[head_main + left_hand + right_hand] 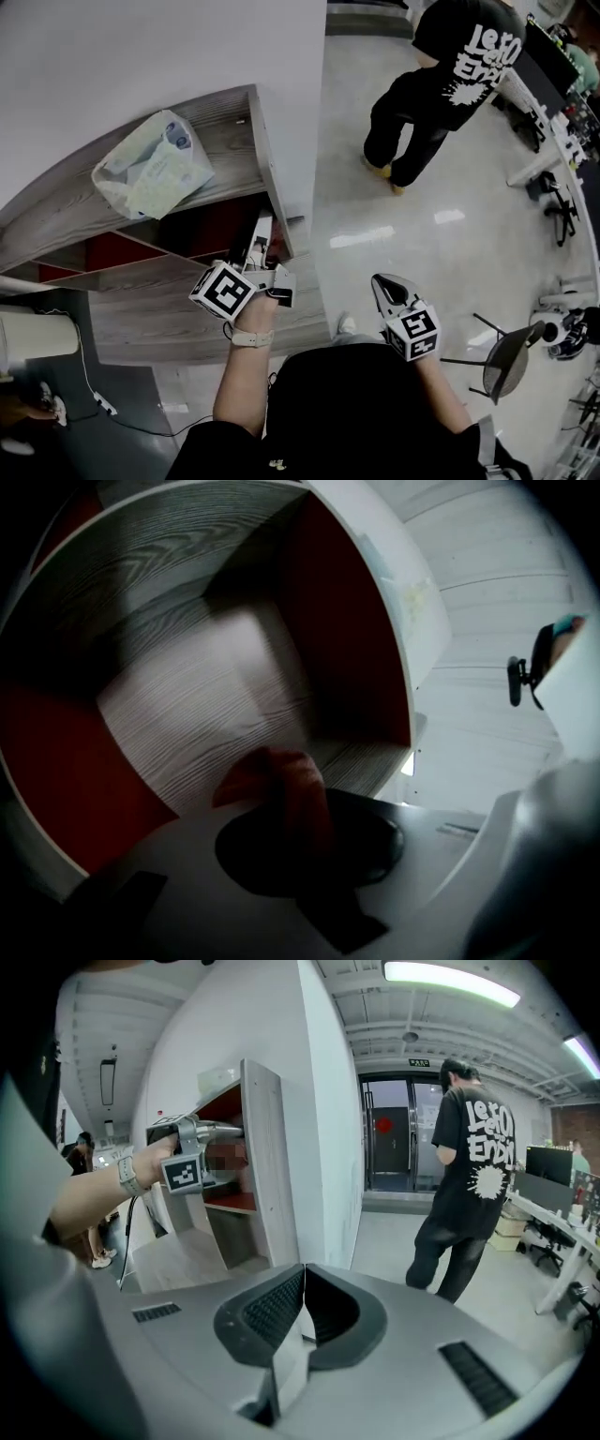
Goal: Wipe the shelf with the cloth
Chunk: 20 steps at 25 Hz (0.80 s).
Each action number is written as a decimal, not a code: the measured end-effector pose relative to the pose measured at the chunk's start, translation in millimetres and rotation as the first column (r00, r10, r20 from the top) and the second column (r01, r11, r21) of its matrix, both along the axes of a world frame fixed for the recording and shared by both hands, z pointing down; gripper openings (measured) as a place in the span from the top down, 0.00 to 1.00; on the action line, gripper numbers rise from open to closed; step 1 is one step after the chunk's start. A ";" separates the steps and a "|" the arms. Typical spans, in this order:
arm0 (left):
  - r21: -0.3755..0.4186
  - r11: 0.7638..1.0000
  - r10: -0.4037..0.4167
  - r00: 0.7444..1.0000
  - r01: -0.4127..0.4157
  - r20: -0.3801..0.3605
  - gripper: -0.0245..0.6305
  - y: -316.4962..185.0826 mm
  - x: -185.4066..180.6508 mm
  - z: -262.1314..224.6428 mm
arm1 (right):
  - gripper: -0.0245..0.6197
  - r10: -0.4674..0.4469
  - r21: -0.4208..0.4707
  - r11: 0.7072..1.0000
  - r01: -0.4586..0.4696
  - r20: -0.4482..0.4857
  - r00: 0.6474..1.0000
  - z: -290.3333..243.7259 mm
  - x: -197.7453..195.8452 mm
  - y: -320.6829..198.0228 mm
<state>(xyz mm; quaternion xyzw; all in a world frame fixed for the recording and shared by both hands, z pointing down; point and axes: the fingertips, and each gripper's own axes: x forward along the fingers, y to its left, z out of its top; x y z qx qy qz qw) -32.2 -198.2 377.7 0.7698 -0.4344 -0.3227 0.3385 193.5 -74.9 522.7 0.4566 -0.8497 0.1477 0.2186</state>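
The shelf unit is grey wood-grain with red inner walls. My left gripper reaches into an upper compartment at the unit's right end. In the left gripper view its jaws are shut on a reddish-orange cloth, which sticks out toward the compartment's wood-grain floor. Whether the cloth touches the wood I cannot tell. My right gripper hangs shut and empty to the right of the shelf, over the floor. The right gripper view shows its jaws closed and the left gripper at the shelf.
A clear plastic bag lies on the shelf's top. A person in a black T-shirt stands on the glossy floor to the right, near desks. A dark chair is at my right. A white cylinder and cables sit low left.
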 end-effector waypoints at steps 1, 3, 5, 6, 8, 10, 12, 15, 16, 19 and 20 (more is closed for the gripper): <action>0.020 1.000 0.005 1.000 -0.004 -0.020 0.87 2.1 -0.2 -10.1 | 0.97 -0.006 0.000 1.000 0.006 0.001 1.000 0.2 -2.6 -0.7; 0.049 0.999 0.015 0.998 -0.013 -0.056 0.87 5.7 -1.1 -26.5 | 0.97 -0.019 0.000 1.000 0.019 0.001 1.000 0.9 -7.0 -2.0; 0.084 0.996 0.032 0.996 -0.025 -0.086 0.87 8.4 -1.8 -42.4 | 0.97 -0.028 0.000 1.000 0.028 0.001 1.000 1.6 -11.3 -3.6; 0.106 0.994 0.043 0.995 -0.033 -0.095 0.87 9.3 -1.8 -50.6 | 0.97 -0.031 0.001 1.000 0.031 0.003 1.000 1.6 -13.3 -4.7; 0.142 0.989 0.060 0.993 -0.046 -0.099 0.87 9.8 -1.8 -63.3 | 0.97 -0.033 0.002 0.999 0.033 0.007 0.999 1.7 -15.9 -7.0; 0.160 0.986 0.068 0.993 -0.053 -0.095 0.87 7.4 -2.4 -69.0 | 0.97 -0.031 0.003 1.000 0.031 0.009 0.999 1.8 -17.3 -8.9; 0.163 0.985 0.068 0.992 -0.051 -0.104 0.87 2.3 -4.9 -69.0 | 0.97 -0.031 0.003 1.000 0.031 0.007 0.999 1.9 -18.4 -10.5; 0.160 0.986 0.060 0.990 -0.039 -0.129 0.87 -7.9 -9.2 -65.9 | 0.97 -0.025 0.000 1.000 0.025 0.007 1.000 3.0 -18.7 -13.3; 0.163 0.986 0.059 0.989 -0.036 -0.139 0.87 -11.6 -9.7 -66.4 | 0.97 -0.021 0.000 1.000 0.021 0.007 1.000 3.3 -18.2 -14.3; 0.149 0.988 0.057 0.985 -0.033 -0.163 0.87 -24.3 -12.1 -63.4 | 0.97 -0.009 -0.002 1.000 0.009 0.006 1.000 3.4 -16.8 -16.8; 0.139 0.990 0.062 0.983 -0.038 -0.175 0.87 -28.4 -13.1 -61.2 | 0.97 -0.007 -0.003 1.000 0.007 0.005 1.000 3.4 -16.6 -17.5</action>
